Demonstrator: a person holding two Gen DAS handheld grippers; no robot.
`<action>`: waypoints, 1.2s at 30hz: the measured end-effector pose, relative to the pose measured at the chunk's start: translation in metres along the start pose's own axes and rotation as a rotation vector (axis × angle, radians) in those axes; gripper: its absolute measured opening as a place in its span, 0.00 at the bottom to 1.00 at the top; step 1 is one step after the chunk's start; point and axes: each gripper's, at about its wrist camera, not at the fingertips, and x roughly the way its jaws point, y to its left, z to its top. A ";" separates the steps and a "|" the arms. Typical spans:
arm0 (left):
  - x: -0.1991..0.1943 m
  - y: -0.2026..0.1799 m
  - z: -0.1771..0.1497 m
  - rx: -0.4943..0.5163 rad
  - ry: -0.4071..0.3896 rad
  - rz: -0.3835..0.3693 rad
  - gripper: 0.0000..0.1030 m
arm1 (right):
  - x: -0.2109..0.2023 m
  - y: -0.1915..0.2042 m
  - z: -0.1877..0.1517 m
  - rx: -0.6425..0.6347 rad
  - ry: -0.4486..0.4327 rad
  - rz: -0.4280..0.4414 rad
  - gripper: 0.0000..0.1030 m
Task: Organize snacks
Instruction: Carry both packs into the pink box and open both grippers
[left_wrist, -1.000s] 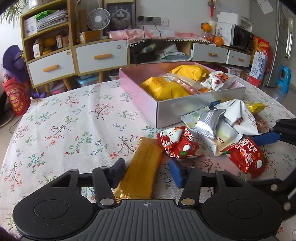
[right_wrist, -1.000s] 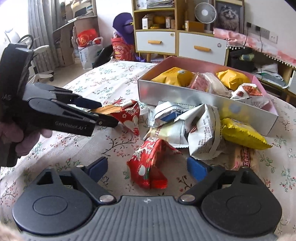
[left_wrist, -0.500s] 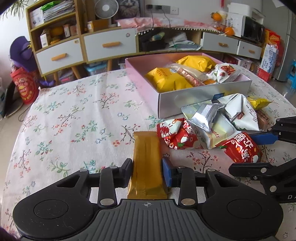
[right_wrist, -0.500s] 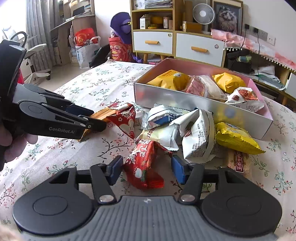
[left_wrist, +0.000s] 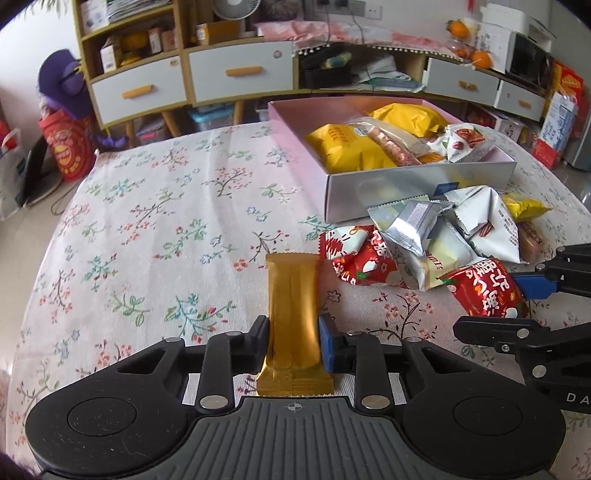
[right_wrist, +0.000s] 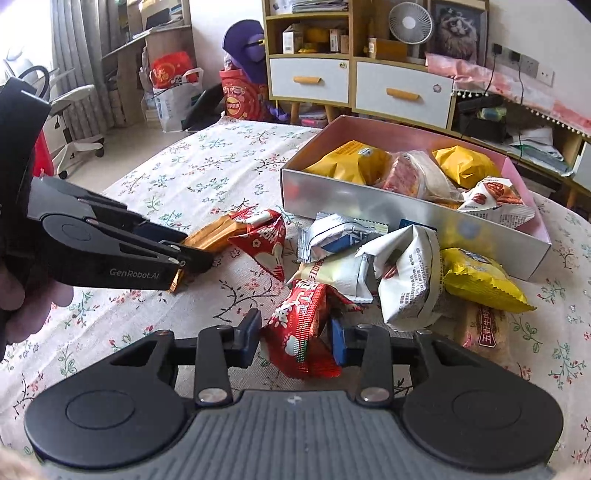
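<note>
1. Left tool (left_wrist: 293, 343): we hold it pinching the gold foil bar (left_wrist: 293, 314) across its width near the lower end. The bar is long, flat and stiff-looking, so we judge a mid-width clamp suits it. It lies on the surface (left_wrist: 147, 229), just left of the loose pile.
2. Right tool (right_wrist: 293, 338): its pads press both sides of a red crinkled packet (right_wrist: 301, 332), glossy film with white print, puffed and irregular. It sits at the near edge of the pile, the easiest piece to take.
3. Pink box (left_wrist: 295, 136): shallow card tray with a silvery front wall, set beyond the pile; we judge it the destination. It already holds yellow pouches (left_wrist: 347, 151) and a clear-wrapped pack.
4. Loose pile: a silver-white sachet (left_wrist: 417, 225), a second red packet (left_wrist: 358, 262), a yellow bag (right_wrist: 476, 280), all crumpled and overlapping, touching the box front.
5. Surface covering: matte floral cloth.
</note>
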 end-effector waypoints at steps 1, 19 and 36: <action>-0.001 0.002 0.000 -0.017 0.004 -0.002 0.25 | -0.001 0.000 0.001 0.001 -0.003 0.002 0.34; -0.031 0.027 0.031 -0.273 -0.107 -0.073 0.25 | -0.015 -0.007 0.030 0.059 -0.107 0.026 0.34; 0.000 -0.012 0.088 -0.268 -0.124 -0.138 0.25 | 0.000 -0.068 0.060 0.299 -0.146 -0.071 0.34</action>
